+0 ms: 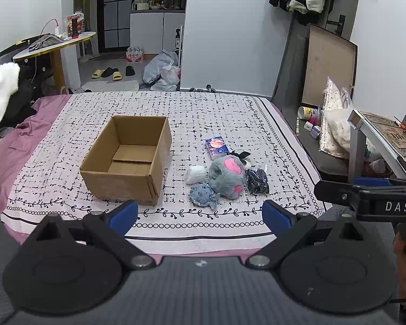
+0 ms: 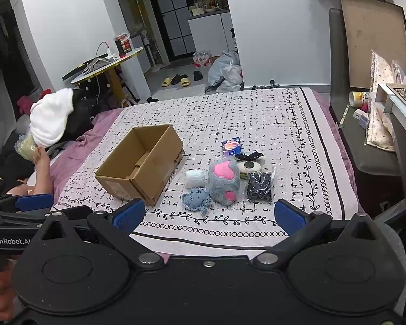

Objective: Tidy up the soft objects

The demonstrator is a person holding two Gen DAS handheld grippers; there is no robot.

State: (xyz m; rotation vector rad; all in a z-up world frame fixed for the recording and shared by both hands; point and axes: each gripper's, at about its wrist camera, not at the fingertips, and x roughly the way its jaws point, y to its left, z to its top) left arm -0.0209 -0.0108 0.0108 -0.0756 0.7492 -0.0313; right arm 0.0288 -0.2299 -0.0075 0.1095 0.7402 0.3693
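An open cardboard box [image 1: 127, 159] [image 2: 142, 162] stands empty on the patterned bedspread [image 1: 216, 113] [image 2: 257, 119]. To its right lies a cluster: a grey plush paw with pink pads [image 1: 227, 176] [image 2: 224, 180], a small blue plush [image 1: 203, 195] [image 2: 195, 201], a white soft bundle [image 1: 195, 174] [image 2: 194, 177], a black item in a clear bag [image 1: 257, 181] [image 2: 259, 187], a black and white plush [image 1: 242, 157] [image 2: 250, 162] and a small blue box [image 1: 216, 147] [image 2: 231, 146]. My left gripper [image 1: 200, 218] and right gripper [image 2: 209, 215] are open and empty, held before the bed's near edge.
The right gripper also shows at the right edge of the left wrist view [image 1: 365, 197]. A white towel [image 2: 51, 116] and dark clothes lie left of the bed. A chair with bagged items [image 2: 379, 124] stands at the right. Slippers and bags lie on the floor beyond.
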